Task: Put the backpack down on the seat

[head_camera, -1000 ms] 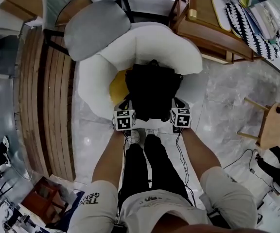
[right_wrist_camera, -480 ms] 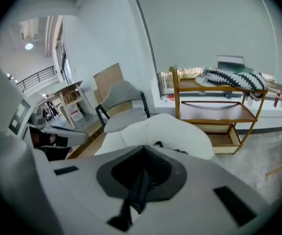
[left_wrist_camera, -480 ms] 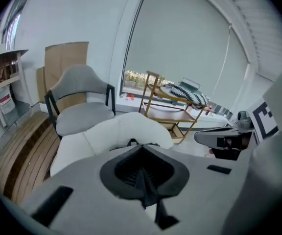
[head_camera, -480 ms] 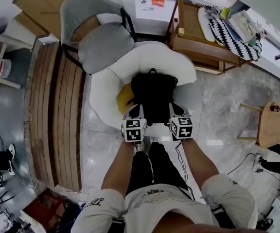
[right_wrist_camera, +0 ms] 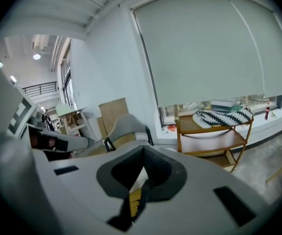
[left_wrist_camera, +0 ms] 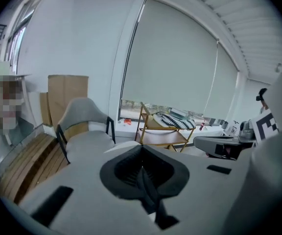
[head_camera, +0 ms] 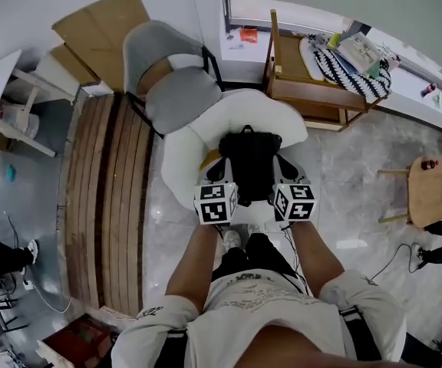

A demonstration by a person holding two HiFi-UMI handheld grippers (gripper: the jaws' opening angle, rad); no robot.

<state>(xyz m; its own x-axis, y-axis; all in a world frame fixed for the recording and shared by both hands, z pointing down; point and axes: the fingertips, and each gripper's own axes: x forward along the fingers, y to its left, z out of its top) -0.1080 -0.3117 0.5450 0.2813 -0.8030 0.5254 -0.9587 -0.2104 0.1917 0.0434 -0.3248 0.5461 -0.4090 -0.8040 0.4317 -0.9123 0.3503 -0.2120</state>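
On the white rounded armchair seat (head_camera: pixel 183 156), the black fabric backpack (head_camera: pixel 249 163) looks parked already. Left gripper (left_wrist_camera: pixel 146 182) and right gripper (right_wrist_camera: pixel 140 187) are both closed on nothing, so I'd back off without nudging it.

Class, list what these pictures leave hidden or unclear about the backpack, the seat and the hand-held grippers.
- Head view: marker cubes cover the jaws of the left hand-held gripper and right hand-held gripper.
- Head view: the backpack hides most of the yellow cushion and any gap above the armchair.
- Gripper views: only its straps show.
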